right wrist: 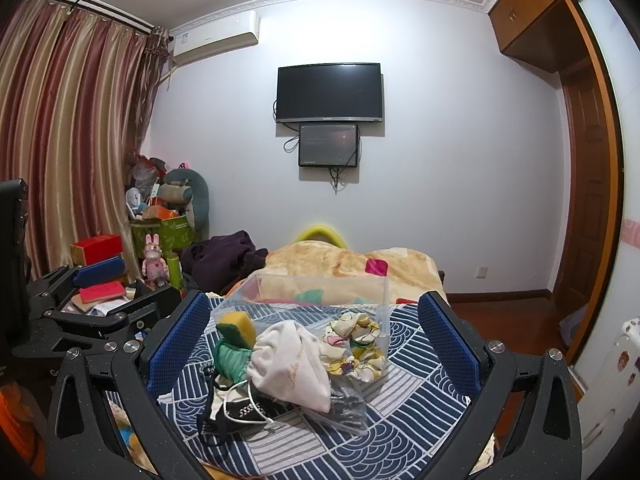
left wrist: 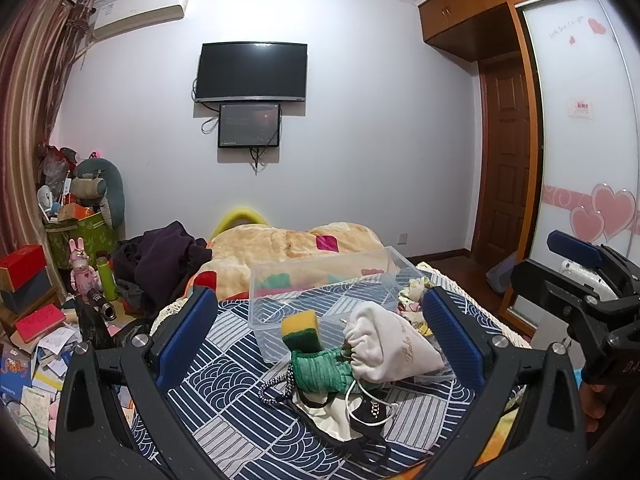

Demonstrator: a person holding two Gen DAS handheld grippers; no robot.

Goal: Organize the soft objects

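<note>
Both grippers, left gripper (left wrist: 318, 328) & right gripper (right wrist: 314, 338), gape wide, hold nothing; white pouch (right wrist: 290, 360) lies ahead, just before clear bin (right wrist: 380, 292), nearer right

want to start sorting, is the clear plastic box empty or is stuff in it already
Looks empty: through the clear plastic box only the bedding shows. The sponge and white pouch lie outside.

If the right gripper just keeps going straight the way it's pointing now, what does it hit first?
Most likely the white drawstring pouch, which lies centred between the open right gripper fingers, ahead on the patterned bedspread. The clear plastic bin sits behind it. Depth is uncertain through the fisheye.
</note>
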